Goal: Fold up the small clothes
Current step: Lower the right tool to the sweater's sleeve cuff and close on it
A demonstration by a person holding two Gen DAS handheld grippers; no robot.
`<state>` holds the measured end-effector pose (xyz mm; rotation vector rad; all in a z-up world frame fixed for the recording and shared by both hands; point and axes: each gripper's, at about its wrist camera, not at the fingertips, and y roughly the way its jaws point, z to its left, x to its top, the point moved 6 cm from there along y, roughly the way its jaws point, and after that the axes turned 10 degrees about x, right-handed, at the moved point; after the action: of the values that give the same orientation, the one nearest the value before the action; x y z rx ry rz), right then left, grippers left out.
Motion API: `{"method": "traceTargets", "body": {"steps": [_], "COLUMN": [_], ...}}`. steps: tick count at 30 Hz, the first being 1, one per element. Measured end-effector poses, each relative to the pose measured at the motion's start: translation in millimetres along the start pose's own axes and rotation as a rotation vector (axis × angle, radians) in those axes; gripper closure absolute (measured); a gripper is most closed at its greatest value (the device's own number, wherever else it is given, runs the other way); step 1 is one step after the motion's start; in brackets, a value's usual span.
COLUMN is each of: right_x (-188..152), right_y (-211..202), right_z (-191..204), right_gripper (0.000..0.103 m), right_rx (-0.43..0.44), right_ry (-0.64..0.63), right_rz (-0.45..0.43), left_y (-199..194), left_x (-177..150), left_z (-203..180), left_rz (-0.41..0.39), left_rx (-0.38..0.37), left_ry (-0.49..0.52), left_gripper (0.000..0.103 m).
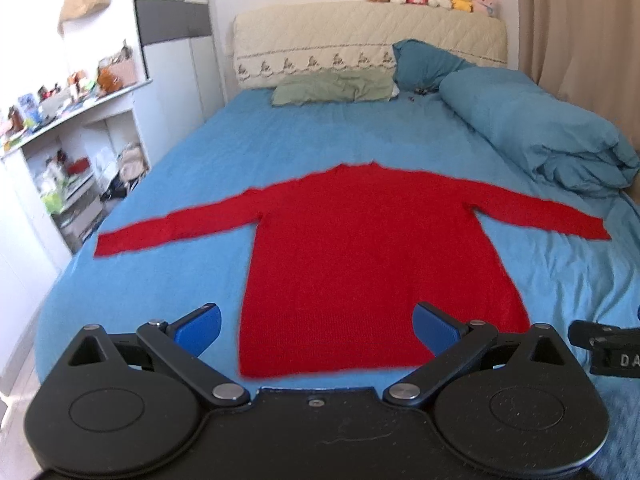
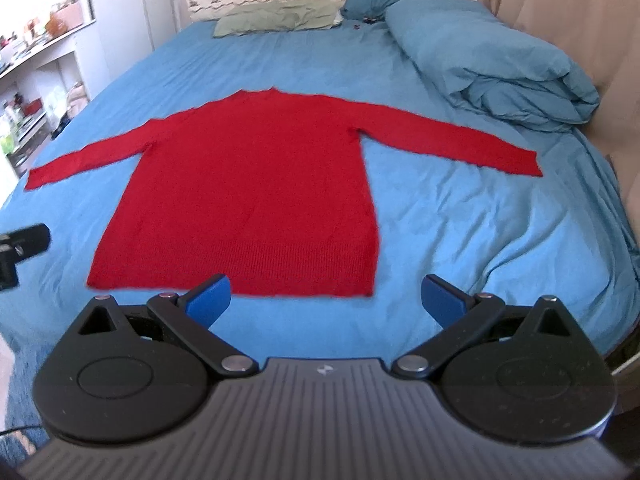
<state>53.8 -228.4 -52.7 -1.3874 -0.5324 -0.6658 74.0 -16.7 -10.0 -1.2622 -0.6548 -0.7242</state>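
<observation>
Jaws on both tools stood spread wide and empty: the left gripper (image 1: pixel 318 322) hung over the hem of the red sweater (image 1: pixel 360 248), its blue pads either side of the lower body panel, while the right gripper (image 2: pixel 326 298) sat just short of the hem near the garment's right corner, above bare sheet. The likeliest trouble, as I judged it, was a pinch that took the blue bedsheet (image 2: pixel 460 208) along with the knit, since the sweater lay flush on it and the sheet was already wrinkled on that side; lifting then would drag the whole layout crooked. A grab of only the top layer of the hem could also let the back panel lag and bunch. Loose knit might stretch or sag between two uneven holds, skewing the fold line. The sweater itself lay flat on the bed, collar toward the headboard, both long sleeves stretched straight out, ribbed band at the hem, no fold yet made. The rolled duvet (image 2: pixel 492 56) lay near the right cuff and could catch a swung sleeve.
</observation>
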Motion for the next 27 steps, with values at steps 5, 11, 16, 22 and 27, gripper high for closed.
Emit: {"method": "traceTargets", "body": {"steps": [5,11,16,22,27], "right_x": [45.6,103.4,138.2,148.7,138.1], "right_y": [34.1,115.0,185.9,251.0,273.9], "right_z": [-46.0,-132.8,-211.0,-293.9,-348.3], "right_gripper": [0.000,0.000,0.000,0.000,0.000], "right_rx": [-0.011,-0.098,-0.190,-0.276,-0.356], "right_ry": [0.062,0.165,0.283,0.456,0.598], "right_rz": [-0.033,-0.068,-0.118,-0.150,-0.172], "left_y": [51.6,158.0,247.6,343.1,400.5], "left_x": [65.1,139.9,181.7,200.2,190.1], "left_z": [-40.2,-114.7,-180.5,-253.3,-296.2], "left_rz": [-0.041,-0.060,-0.061,0.023,0.135], "left_rx": [-0.075,-0.134,-0.200,-0.247,-0.222], "left_ry": [0.025,0.073,0.099,0.110,0.145], "left_gripper": [0.000,0.000,0.000,0.000,0.000]}}
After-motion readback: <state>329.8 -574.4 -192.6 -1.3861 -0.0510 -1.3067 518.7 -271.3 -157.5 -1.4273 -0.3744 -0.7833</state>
